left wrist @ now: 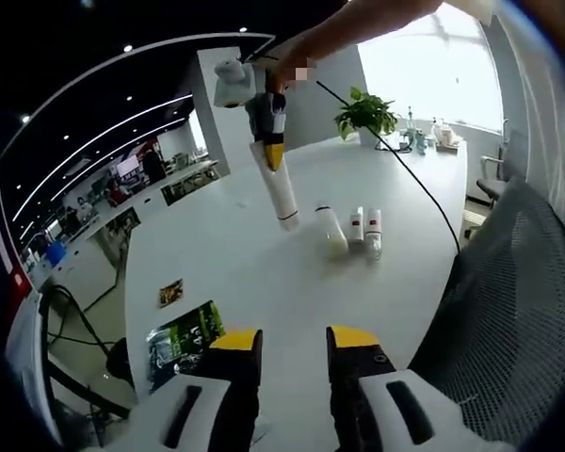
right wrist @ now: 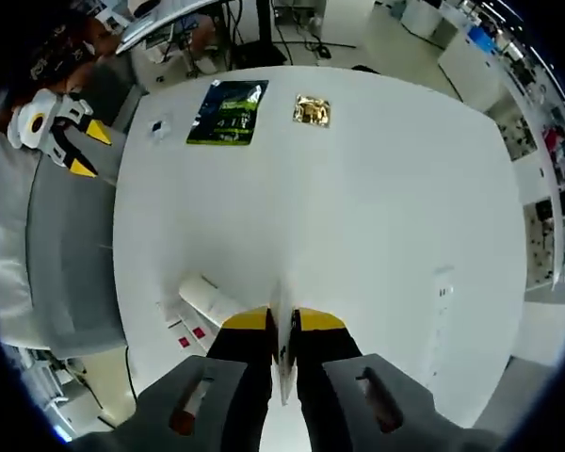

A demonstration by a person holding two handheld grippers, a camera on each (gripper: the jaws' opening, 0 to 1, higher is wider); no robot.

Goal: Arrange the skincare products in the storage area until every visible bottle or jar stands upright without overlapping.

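Skincare products are split between the air and the white bench (left wrist: 264, 273). One white tube (left wrist: 279, 193) hangs well above the bench, pinched at its flat end by the right tongs (left wrist: 271, 141), whose yellow-tipped jaws are closed tight on it. In the right gripper view the same tube (right wrist: 283, 353) runs as a thin white strip between the right tongs (right wrist: 283, 322).

Three more products lie on their sides on the bench, close together: a pale bottle (left wrist: 331, 231) and two small white tubes with red marks (left wrist: 365, 231). In the right gripper view they sit just left of the closed jaws, the bottle (right wrist: 207, 299) nearest.

The left tongs (left wrist: 294, 344) are held low over the near edge of the bench, jaws apart and holding nothing. They also appear at the far left of the right gripper view (right wrist: 85, 151).

Risks, as a judgement: the tube is held only by its thin crimped end, so it may swing or slip free and drop. Set down on its narrow cap, it could topple onto the three lying products and overlap them. The lying bottle is round and may roll when nudged.

A green packet (left wrist: 184, 341) and a small gold packet (left wrist: 170, 293) lie well apart from the products.
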